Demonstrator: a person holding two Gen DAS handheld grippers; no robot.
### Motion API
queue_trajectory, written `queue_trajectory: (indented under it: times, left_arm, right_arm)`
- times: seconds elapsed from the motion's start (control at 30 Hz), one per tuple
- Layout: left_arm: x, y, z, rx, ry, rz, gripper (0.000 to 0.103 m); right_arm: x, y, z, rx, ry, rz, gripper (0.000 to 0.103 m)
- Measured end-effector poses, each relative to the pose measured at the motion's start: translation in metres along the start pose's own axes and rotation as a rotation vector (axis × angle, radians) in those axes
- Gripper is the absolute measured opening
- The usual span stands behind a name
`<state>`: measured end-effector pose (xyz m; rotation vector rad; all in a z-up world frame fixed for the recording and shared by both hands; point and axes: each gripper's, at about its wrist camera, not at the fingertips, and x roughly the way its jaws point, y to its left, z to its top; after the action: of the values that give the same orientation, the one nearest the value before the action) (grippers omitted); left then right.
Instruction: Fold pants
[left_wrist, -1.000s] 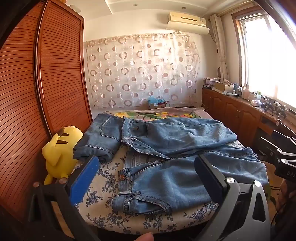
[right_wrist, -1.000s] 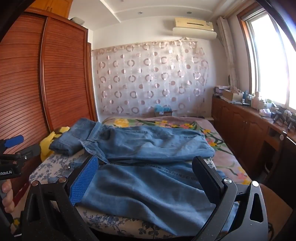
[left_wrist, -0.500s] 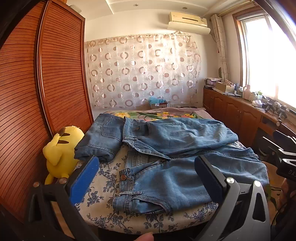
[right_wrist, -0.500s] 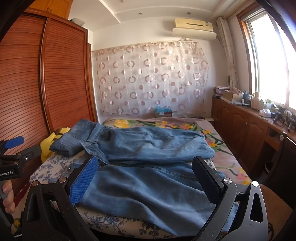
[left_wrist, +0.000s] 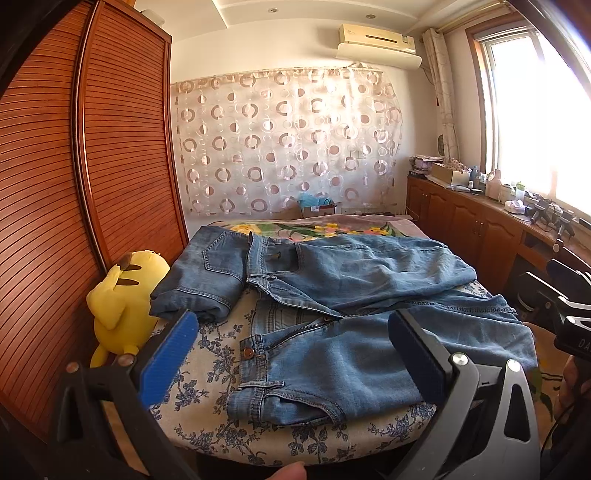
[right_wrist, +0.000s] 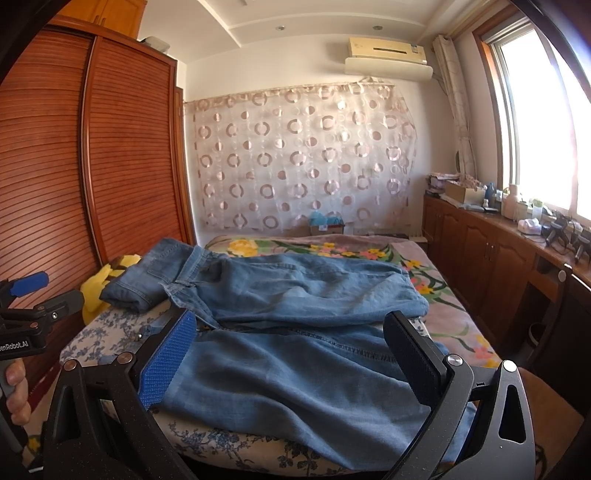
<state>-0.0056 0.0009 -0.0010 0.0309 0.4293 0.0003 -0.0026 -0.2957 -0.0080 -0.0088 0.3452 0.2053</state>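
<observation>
Light blue jeans (left_wrist: 332, 354) lie spread across the near end of the bed, waistband with a copper button to the left, legs running right. A second pair of jeans (left_wrist: 351, 273) lies just behind them, and a small folded denim piece (left_wrist: 207, 273) sits at the left. My left gripper (left_wrist: 291, 354) hovers open over the near pair's waistband, holding nothing. My right gripper (right_wrist: 288, 354) stands open above the leg part of the near jeans (right_wrist: 295, 384), also holding nothing. The left tool and a hand show at the left edge of the right wrist view.
The bed (left_wrist: 207, 428) has a blue floral sheet, with a flowered blanket (right_wrist: 332, 247) farther back. A yellow plush toy (left_wrist: 122, 295) leans at the bed's left edge against the wooden wardrobe (left_wrist: 74, 184). Wooden cabinets (right_wrist: 487, 258) with clutter run along the right wall under the window.
Both views have shifted only slightly; the jeans lie as before and both grippers stay open.
</observation>
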Motion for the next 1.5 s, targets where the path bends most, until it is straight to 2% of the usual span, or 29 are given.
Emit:
queue_trajectory:
  times: [1.5]
  left_arm:
    - [0.0001,-0.0011,0.0007,-0.001,-0.001,0.001,0.103]
  right_arm:
    - [-0.0034,0.0,-0.0007,0.001,-0.002,0.002,0.103]
